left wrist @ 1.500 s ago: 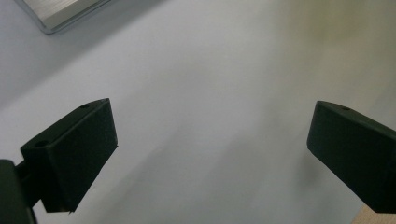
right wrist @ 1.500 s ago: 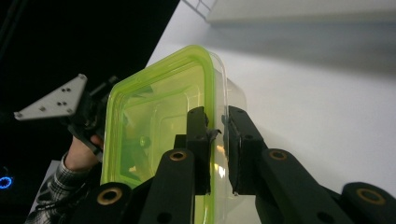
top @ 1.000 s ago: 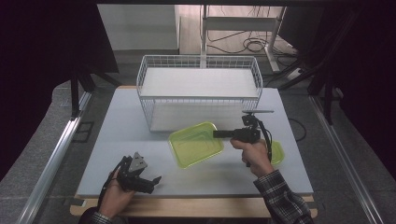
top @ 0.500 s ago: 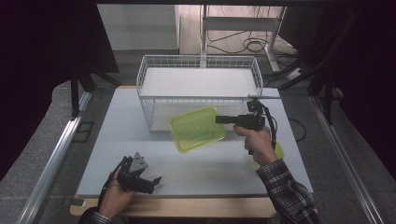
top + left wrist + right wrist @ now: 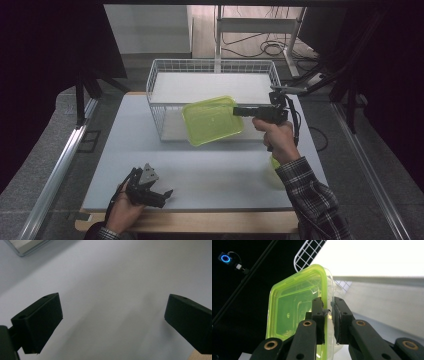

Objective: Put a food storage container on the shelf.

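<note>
A yellow-green translucent container [image 5: 212, 120] hangs in the air in front of the white wire basket [image 5: 165, 77], tilted with its face toward me. My right gripper [image 5: 236, 111] is shut on its right rim, held by a hand in a plaid sleeve. In the right gripper view the two black jaws pinch the container [image 5: 294, 312] rim at the gripper [image 5: 328, 311] tips. My left gripper [image 5: 167, 192] rests near the table's front left edge, open. In the left gripper view its fingers [image 5: 37, 320] stand wide apart over bare table, nothing between them.
The grey-white table [image 5: 125, 145] carries the wire basket at its back middle. Another yellow-green item [image 5: 274, 170] lies partly hidden under the right forearm. A wooden edge [image 5: 200, 222] runs along the front. Cables lie on the floor behind the table.
My right gripper has lifted the container off the table and carried it up toward the basket, tipping it more upright. The left gripper has stayed put.
</note>
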Demonstrator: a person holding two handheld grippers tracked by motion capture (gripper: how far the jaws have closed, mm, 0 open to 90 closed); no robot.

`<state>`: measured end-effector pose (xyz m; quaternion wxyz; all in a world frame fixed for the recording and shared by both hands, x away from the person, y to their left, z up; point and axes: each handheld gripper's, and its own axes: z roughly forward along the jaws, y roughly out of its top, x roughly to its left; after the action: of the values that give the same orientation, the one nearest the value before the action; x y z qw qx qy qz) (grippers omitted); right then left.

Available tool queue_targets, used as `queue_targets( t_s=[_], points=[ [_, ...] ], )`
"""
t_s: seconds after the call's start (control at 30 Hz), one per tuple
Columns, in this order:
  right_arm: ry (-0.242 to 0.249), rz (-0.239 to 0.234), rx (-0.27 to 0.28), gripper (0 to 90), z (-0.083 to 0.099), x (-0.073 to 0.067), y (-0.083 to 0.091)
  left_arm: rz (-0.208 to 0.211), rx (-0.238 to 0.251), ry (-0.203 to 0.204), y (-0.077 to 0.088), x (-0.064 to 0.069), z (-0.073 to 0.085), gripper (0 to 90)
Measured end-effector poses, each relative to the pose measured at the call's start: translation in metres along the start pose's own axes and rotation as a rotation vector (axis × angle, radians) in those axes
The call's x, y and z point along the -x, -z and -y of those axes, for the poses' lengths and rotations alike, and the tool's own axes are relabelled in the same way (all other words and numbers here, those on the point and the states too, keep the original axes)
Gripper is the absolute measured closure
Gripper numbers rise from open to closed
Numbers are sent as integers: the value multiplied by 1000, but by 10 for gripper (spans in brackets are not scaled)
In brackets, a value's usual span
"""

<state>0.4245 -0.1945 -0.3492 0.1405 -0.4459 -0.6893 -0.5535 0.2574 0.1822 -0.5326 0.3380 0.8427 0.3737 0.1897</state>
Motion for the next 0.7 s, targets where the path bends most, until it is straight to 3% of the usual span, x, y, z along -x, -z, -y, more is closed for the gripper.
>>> queue_targets(
  t_s=[0.43, 0.7],
  points=[
    [26, 63, 66, 805, -31, -7, 0, 3, 2, 1, 0, 0, 0, 13],
    [23, 108, 118, 805, -49, -7, 2, 34, 38, 41, 4, -3, 0, 12]
  ],
)
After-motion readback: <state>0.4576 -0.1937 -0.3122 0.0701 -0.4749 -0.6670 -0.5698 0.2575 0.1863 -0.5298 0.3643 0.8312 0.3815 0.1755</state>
